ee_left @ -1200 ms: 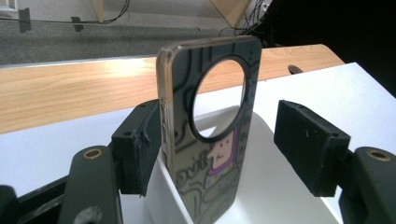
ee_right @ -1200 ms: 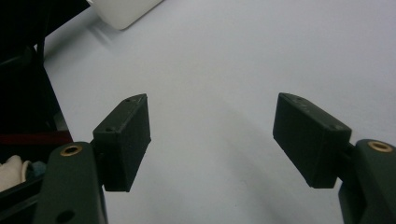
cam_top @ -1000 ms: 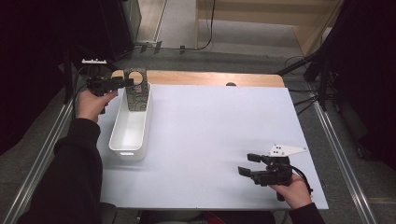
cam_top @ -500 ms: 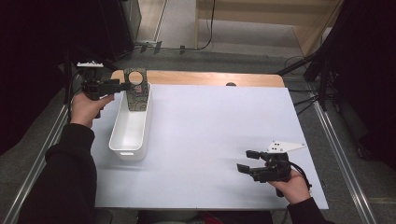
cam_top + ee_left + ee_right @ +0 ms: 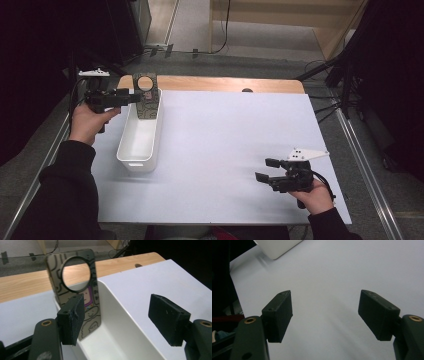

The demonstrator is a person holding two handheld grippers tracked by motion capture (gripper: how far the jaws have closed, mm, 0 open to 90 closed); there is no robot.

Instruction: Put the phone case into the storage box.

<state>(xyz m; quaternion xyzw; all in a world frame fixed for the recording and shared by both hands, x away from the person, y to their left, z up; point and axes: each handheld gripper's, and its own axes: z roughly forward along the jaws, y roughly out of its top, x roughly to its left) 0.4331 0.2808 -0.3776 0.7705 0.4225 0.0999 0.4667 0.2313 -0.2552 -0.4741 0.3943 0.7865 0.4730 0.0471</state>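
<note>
**Dark patterned card standing in the white bin**

Dark and glossy, the card (image 5: 82,293) stands upright at the far end of the white bin (image 5: 141,142), leaning against the bin's far wall. It carries pale doodle line-work, a purple patch near its middle, and a large round hole in its upper half through which the wooden board behind shows. In the high view the card (image 5: 145,97) rises above the bin's rim at the far left of the table.

The left gripper (image 5: 131,95) hovers just left of the card, pointing right across the bin's far end. In the left gripper view its jaws stand wide apart and released: the left pad (image 5: 72,317) sits in front of the card's lower edge, the right pad is well clear over the bin's right wall, and nothing is pressed between them. Whether the left pad touches the card I cannot tell.

The bin is long and narrow, lying near-to-far along the left side of the white table sheet (image 5: 225,145). A strip of wooden board (image 5: 210,84) runs along the sheet's far edge.

The right gripper (image 5: 264,170) is well apart from all this, at the near right of the sheet, pointing left. Its jaws are spread and grasp nothing; bare sheet lies between them.
</note>
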